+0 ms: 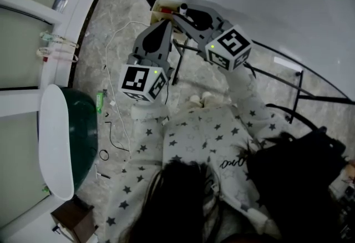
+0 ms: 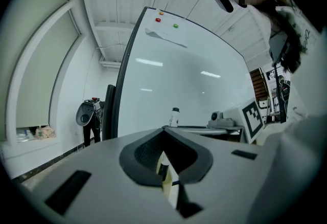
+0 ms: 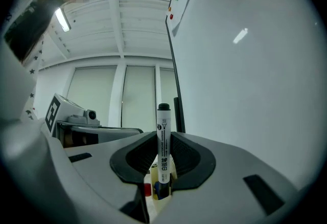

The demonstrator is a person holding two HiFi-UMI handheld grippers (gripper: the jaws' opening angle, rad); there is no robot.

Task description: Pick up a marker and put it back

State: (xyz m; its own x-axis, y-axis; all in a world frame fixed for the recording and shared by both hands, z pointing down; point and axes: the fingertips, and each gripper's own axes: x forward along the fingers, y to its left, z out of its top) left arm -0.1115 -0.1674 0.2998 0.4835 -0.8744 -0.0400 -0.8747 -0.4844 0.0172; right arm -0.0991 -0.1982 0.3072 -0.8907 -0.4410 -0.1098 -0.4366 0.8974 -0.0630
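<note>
Since the marker (image 3: pixel 163 118) stands upright in my right gripper (image 3: pixel 163 138), pinched between jaws parted only by its width, cap toward 12 o'clock, the pick-up looks done. Returning it to the marker box (image 1: pixel 161 10) at my 12 o'clock remains. My left gripper (image 2: pixel 164 135) hovers at 9 o'clock of the right one, jaws pressed together, empty.

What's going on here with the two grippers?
A person stands at a whiteboard with a gripper in each hand. The right gripper has its fingers clamped on a white marker with a black cap, close to a box of markers. The left gripper holds nothing.
</note>
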